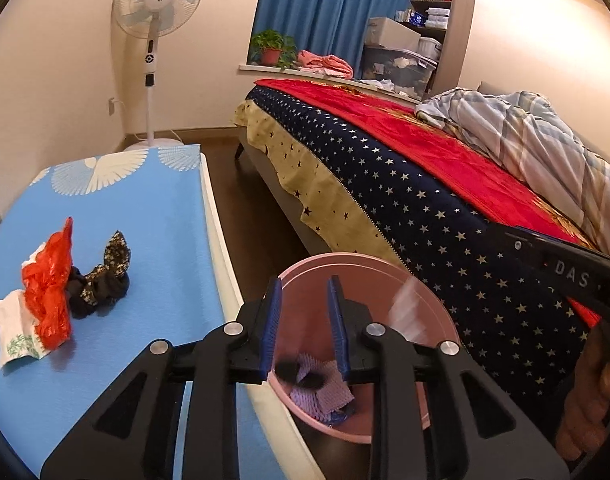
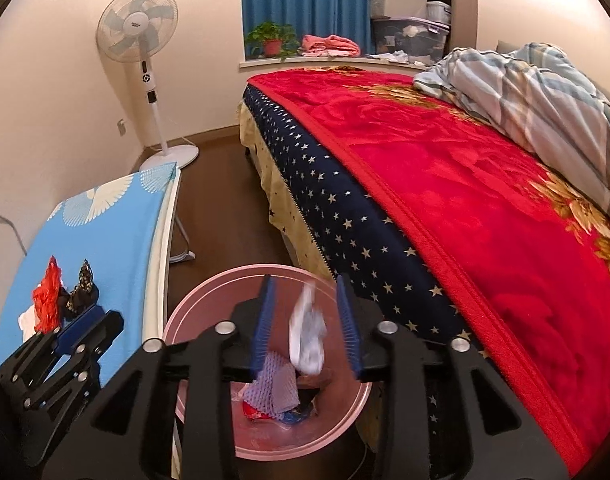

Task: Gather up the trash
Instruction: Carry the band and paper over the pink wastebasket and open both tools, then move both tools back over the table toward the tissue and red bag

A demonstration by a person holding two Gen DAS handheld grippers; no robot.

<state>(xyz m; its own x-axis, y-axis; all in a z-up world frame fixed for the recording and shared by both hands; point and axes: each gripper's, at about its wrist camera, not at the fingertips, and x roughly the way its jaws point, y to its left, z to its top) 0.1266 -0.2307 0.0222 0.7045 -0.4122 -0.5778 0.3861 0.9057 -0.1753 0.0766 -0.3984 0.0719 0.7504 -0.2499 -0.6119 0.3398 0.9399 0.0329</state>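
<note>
Hovering over the bin (image 2: pixel 209 300), both grippers (image 1: pixel 304 320) (image 2: pixel 308 320) stand part-open, empty; white scrap (image 2: pixel 307 332) falls between the right fingers (image 2: pixel 350 320).

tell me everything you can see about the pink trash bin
The pink trash bin is a round, open-topped tub that looks like smooth plastic, standing upright on the dark floor between the blue-topped table and the bed. It already holds a purple mesh piece and some red, blue and dark scraps. A blurred white scrap hangs in the air above its mouth, free of the open pads. Nothing grips the bin.
</note>
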